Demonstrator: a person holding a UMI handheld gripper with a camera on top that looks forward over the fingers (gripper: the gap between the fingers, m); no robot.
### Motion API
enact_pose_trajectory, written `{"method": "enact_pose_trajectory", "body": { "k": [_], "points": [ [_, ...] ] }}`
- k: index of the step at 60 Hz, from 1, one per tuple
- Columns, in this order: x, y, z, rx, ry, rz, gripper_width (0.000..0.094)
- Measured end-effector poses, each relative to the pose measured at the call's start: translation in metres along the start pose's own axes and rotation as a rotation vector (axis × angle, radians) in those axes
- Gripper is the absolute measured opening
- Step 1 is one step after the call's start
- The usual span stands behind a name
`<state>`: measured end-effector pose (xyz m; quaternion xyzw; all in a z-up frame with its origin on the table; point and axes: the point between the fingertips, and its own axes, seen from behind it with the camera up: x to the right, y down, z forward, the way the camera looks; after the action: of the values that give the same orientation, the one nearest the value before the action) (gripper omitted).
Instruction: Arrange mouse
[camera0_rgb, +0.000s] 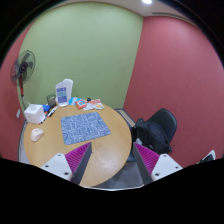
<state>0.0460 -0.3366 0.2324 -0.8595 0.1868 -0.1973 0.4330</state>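
Gripper view: tongs (112, 160) open, holding nothing, over near edge of round wooden bench (55, 148), bare wood around blue patterned mat (85, 127), black chair (157, 130) beside.

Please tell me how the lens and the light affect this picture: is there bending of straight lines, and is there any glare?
In the gripper view, the wide-angle lens bends the round wooden table and the green and red walls into curves; a bright ceiling lamp glares above; the blue patterned mat looks sharp, while small things beyond it are too tiny to read; the open gripper shows its pink pads clearly.
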Motion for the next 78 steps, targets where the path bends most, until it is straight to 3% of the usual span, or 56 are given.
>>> {"method": "enact_pose_trajectory", "body": {
  "k": [18, 33, 41, 52, 78],
  "points": [
    [-0.072, 0.073, 0.014, -0.094, -0.068, -0.08, 0.0837],
    [-0.218, 0.133, 0.015, -0.14, -0.272, -0.149, 0.0839],
    [-0.312, 0.126, 0.03, -0.138, -0.393, -0.121, 0.0839],
    [-0.416, 0.098, 0.082, -0.1, -0.476, -0.107, 0.0839],
    [-0.496, 0.061, 0.189, -0.128, -0.429, -0.067, 0.0828]
  ]
}}
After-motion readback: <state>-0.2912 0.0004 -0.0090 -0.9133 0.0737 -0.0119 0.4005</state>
